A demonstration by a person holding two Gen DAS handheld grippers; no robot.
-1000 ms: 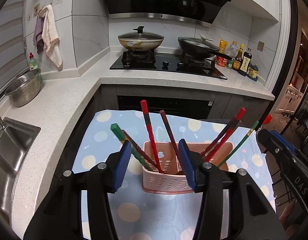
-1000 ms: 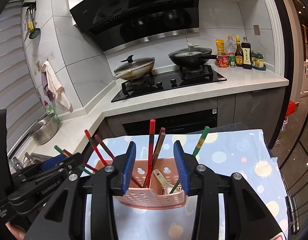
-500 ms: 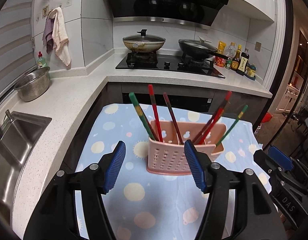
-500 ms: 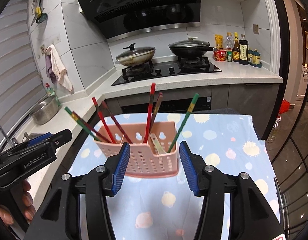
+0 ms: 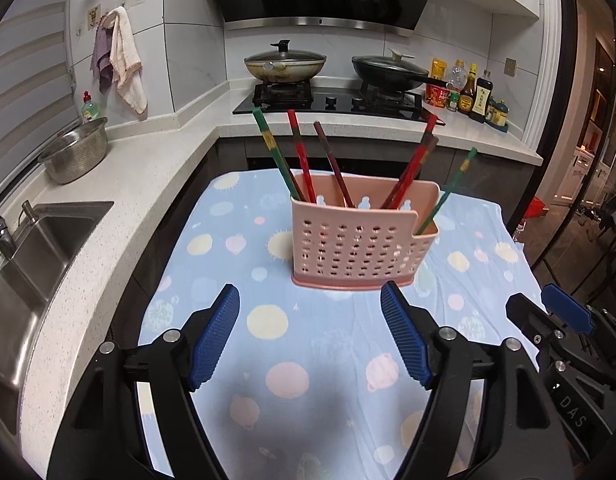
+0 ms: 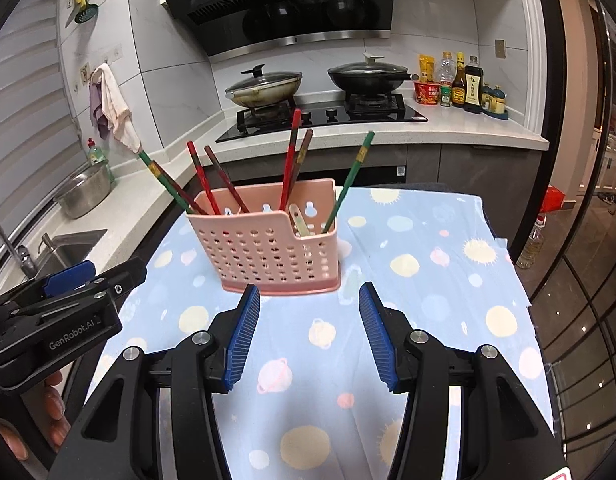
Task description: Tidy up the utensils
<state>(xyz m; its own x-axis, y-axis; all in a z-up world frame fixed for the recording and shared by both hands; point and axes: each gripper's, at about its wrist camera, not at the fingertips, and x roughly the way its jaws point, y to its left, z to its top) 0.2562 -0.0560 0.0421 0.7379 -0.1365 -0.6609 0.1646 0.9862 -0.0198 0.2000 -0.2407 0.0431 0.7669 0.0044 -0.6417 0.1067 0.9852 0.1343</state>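
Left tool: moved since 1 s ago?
Yes. The left tool has backed away from the caddy: its fingers flanked the caddy then, and now sit short of its base, with bare cloth between. Jaws open, nothing held.

Bare dotted blue cloth (image 5: pixel 292 344) on the table lies between both wide-open grippers and the perforated pink plastic utensil basket (image 6: pixel 268 248), leaving a free approach to its front. Red, brown and green chopsticks (image 6: pixel 290 160) fan outward above the rim, crowding access from overhead and the sides.
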